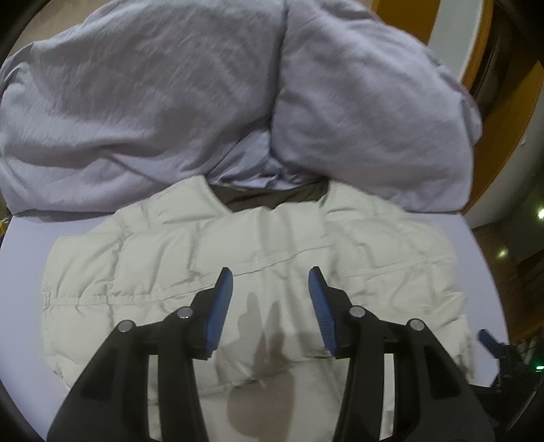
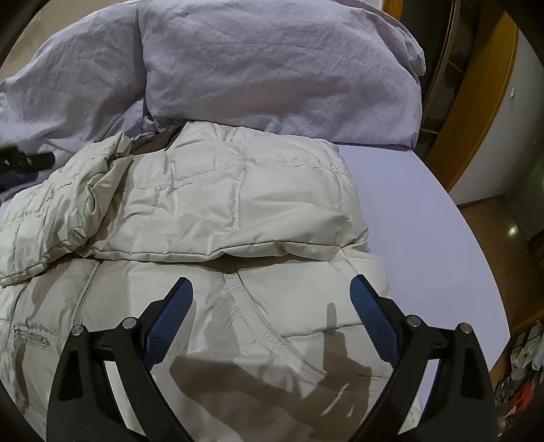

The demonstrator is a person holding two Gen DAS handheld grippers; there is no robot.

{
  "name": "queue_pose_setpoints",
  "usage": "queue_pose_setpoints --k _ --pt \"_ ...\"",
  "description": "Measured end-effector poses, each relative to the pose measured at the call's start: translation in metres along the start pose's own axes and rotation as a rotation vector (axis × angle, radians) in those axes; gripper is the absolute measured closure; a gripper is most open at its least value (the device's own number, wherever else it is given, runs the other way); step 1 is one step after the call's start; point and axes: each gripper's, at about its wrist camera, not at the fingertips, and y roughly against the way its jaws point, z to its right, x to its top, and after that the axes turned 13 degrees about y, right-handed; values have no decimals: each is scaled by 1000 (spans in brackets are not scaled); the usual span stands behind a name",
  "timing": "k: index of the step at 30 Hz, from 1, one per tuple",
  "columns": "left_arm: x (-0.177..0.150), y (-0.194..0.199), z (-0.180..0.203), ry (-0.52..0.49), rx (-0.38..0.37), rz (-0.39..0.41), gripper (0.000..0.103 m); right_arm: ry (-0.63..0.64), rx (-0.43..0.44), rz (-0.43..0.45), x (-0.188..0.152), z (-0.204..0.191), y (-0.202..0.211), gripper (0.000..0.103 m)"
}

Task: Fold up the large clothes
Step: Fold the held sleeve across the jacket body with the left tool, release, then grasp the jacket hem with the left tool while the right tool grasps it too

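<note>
A cream-white quilted puffer jacket (image 1: 258, 258) is laid across a pale lavender bed sheet (image 1: 27, 244), which is stretched smooth and flat over the mattress. Behind the jacket, toward the head of the bed, a crumpled lavender-grey duvet (image 1: 136, 102) is heaped high, its folds touching the jacket's collar end. In the right wrist view, one padded panel of the jacket is seen folded over the body, and a wrinkled sleeve is bunched at the left; a zip and a stitched seam are shown on the lower part.

The left gripper (image 1: 270, 299), black with blue ribbed pads, is held over the jacket with its jaws parted; nothing is clamped between them, and their shadow is cast on the fabric below. The right gripper (image 2: 272, 306) is likewise held over the jacket with its jaws spread wide and nothing caught between the pads. The tip of the right gripper is also glimpsed at the right margin of the left wrist view, and a dark part of the left one at the left margin of the right wrist view.

Beyond the bed's right edge, orange-brown wooden furniture (image 2: 476, 119) with curved trim is seen, beside a white wall (image 1: 452, 23). A dark wooden floor (image 2: 489, 224) is lit by small reflected lights. A cluttered heap of small coloured items (image 2: 520, 374) is visible at the far lower right, too blurred to be told apart.
</note>
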Motion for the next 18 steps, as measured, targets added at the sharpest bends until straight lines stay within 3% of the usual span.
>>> queue_pose_setpoints --k 9,16,18 --pt "-28 -61 -2 -30 83 -114 64 -11 -2 -23 -6 -2 1 8" --pt "-31 -69 2 -44 109 -117 65 -10 -5 -24 -12 -1 5 8" --pt "-32 -60 0 -36 94 -102 59 -5 -3 -20 -13 -1 8 8"
